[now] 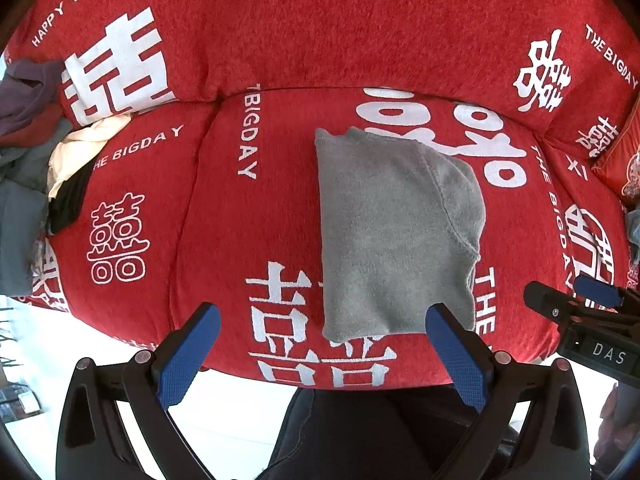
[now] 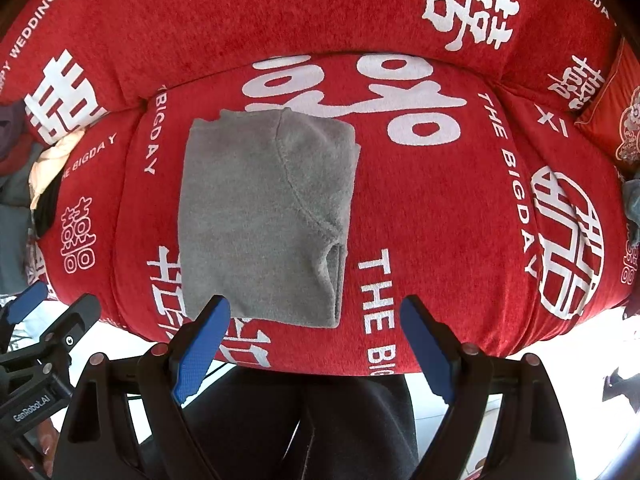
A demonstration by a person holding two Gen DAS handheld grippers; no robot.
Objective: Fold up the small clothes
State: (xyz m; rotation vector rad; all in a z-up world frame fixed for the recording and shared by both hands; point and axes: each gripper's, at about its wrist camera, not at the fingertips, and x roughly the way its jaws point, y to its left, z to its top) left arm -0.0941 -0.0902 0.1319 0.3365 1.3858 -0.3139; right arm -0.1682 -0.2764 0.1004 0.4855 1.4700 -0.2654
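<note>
Only the left wrist view shows the clothes pile (image 1: 36,152) fully.

A folded grey fleece garment (image 1: 396,236) lies flat on the red sofa cover printed with white characters (image 1: 224,208). The left tongs (image 1: 323,344) hang above its near edge, blue-padded jaws wide apart, empty. A heap of loose clothes (image 1: 36,152) sits far left.
</note>
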